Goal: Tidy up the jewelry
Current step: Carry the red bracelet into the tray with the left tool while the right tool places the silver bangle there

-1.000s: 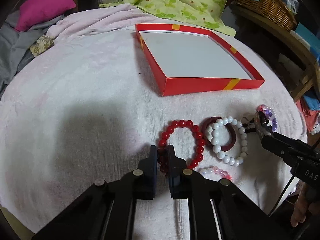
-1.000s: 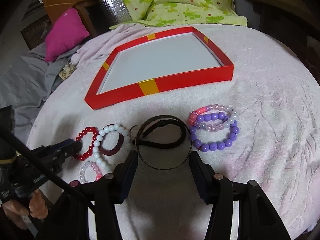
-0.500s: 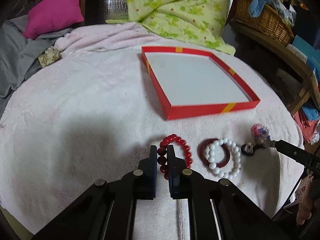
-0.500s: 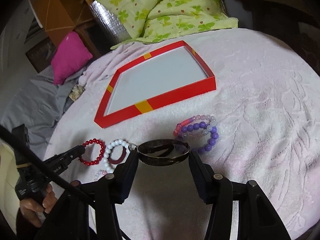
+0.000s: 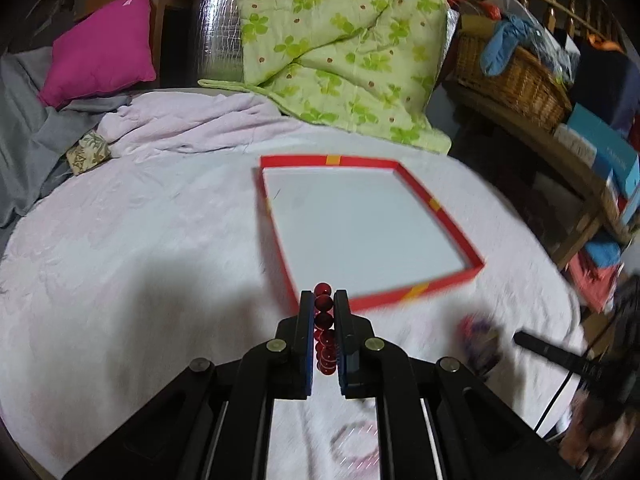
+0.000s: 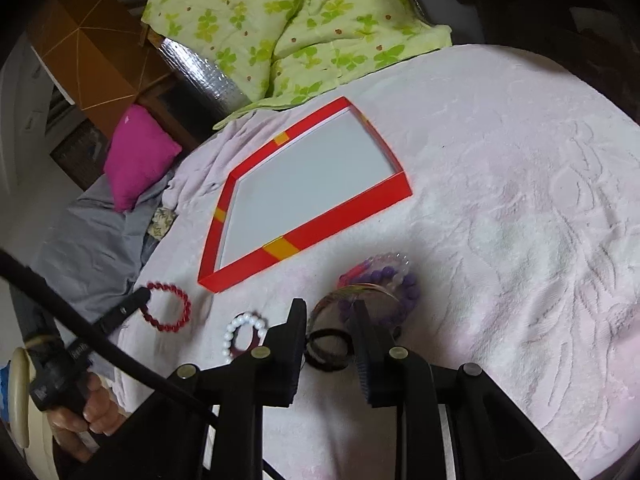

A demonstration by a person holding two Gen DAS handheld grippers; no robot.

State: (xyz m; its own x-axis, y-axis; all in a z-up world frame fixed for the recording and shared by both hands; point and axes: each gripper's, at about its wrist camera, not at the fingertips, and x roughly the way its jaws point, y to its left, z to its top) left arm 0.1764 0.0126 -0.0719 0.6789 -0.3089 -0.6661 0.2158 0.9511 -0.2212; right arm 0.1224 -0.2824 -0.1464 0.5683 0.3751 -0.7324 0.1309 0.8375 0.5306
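Once flat — red bracelet [image 5: 324, 332] aloft

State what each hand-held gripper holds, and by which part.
Left hand-held gripper: red bracelet, pinched across its beads. Right hand-held gripper: closing on bangle's rim.

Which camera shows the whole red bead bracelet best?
The right wrist view: the red bracelet shows there as a full ring, hanging from the left gripper. The left wrist view shows only a few beads edge-on, pinched between that gripper's fingers.
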